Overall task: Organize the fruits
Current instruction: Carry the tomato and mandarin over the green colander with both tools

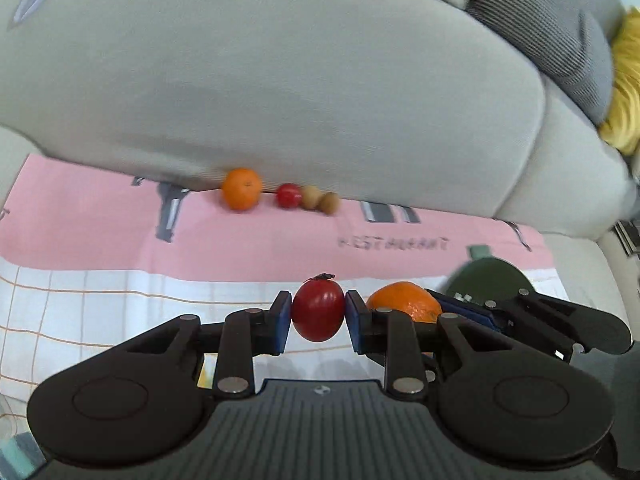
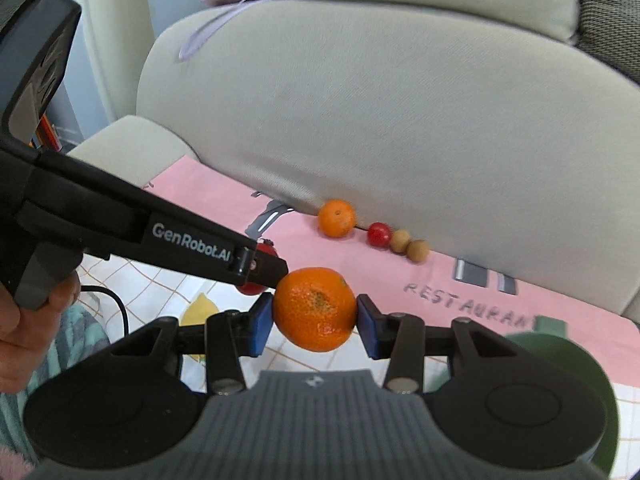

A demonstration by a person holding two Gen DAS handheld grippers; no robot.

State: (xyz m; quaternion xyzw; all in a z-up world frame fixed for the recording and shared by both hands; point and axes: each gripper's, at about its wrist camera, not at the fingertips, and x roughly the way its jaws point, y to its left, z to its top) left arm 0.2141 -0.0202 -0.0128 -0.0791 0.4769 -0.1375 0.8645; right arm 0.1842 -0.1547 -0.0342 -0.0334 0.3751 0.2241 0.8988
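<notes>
My left gripper (image 1: 317,312) is shut on a red tomato (image 1: 318,310), held above the checked cloth. My right gripper (image 2: 315,316) is shut on an orange mandarin (image 2: 315,309); the left wrist view shows that mandarin (image 1: 404,301) just right of the tomato. In the right wrist view the left gripper's arm (image 2: 192,244) crosses from the left, with the tomato (image 2: 250,289) mostly hidden behind it. Against the sofa cushion lie a second mandarin (image 1: 241,188) (image 2: 337,218), a small red tomato (image 1: 288,195) (image 2: 379,234) and two brown round fruits (image 1: 320,199) (image 2: 409,245).
A dark green bowl (image 2: 560,354) (image 1: 490,278) sits at the right on the pink and checked cloth (image 1: 100,240). The grey sofa back (image 2: 400,120) rises behind the fruit row. A person's hand (image 2: 24,320) holds the left gripper's handle. A yellow fluffy thing (image 1: 624,92) lies far right.
</notes>
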